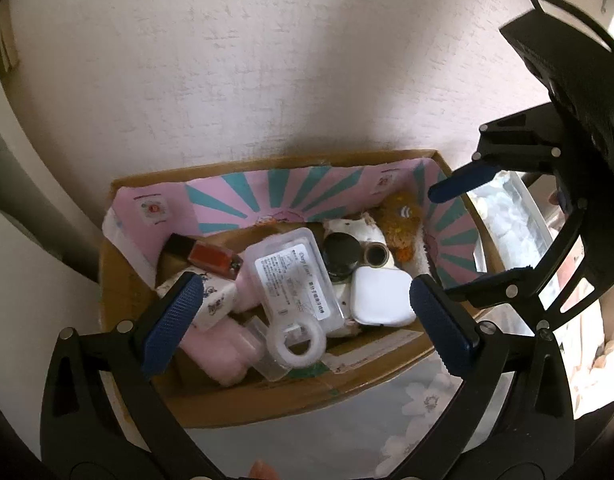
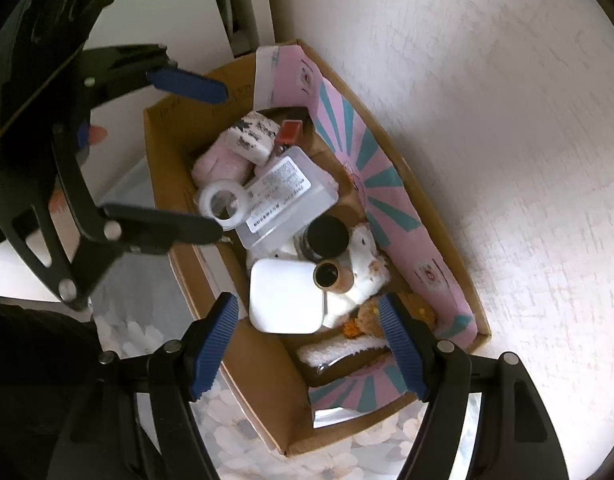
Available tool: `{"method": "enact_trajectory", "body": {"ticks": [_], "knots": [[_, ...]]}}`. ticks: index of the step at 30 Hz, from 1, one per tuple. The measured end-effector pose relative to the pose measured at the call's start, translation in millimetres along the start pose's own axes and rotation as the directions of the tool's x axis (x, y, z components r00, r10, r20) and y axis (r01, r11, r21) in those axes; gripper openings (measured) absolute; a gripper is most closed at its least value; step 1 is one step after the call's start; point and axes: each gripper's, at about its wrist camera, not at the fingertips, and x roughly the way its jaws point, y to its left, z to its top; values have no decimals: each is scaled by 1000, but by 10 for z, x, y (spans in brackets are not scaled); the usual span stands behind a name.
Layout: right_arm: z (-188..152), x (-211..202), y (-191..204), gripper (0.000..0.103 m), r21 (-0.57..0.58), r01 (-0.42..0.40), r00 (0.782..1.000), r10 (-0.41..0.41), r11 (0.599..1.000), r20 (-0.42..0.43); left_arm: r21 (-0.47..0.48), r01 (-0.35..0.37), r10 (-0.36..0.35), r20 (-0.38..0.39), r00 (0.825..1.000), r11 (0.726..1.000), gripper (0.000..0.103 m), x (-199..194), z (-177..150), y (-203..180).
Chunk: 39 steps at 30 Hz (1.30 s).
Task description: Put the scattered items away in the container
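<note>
A cardboard box [image 1: 267,396] is seen set against a pale textured wall [image 1: 227,60], standing on a surface covered with a flower-patterned cloth [image 1: 419,408]; its inner walls are lined with a pink and teal striped paper [image 1: 275,196]. The left gripper [image 1: 303,320] is held above the near edge of the box with its jaws spread wide and nothing between them. The right gripper [image 2: 311,344] is likewise held over the box from the other end, its jaws wide apart and empty. The scattered items are found inside the box, piled on one another: a clear plastic case [image 1: 297,276] with a printed label lies on top in the middle, a white ring [image 1: 297,338] is seen beside it, and a white rounded-square case [image 1: 381,296] lies towards the right. A black round cap [image 1: 341,252] and a small brass-rimmed cylinder [image 1: 375,256] are placed just behind it. A small red bottle [image 1: 215,260], a patterned white pouch [image 1: 215,300] and a pink container [image 1: 223,356] are partly covered by the left gripper's pad. A fuzzy orange thing [image 1: 401,220] in the far corner is too blurred to be identified. The label's print cannot be read. A fingertip [image 1: 261,472] is cut off at the lower edge.
</note>
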Motion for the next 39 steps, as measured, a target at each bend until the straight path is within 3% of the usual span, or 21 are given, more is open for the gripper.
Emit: {"method": "enact_trajectory", "body": {"ticks": [39], "knots": [[-148, -53, 85, 69, 28, 19, 1000, -19, 999, -6, 19, -22, 22, -3, 1000, 1000, 103, -112, -16, -67]]}}
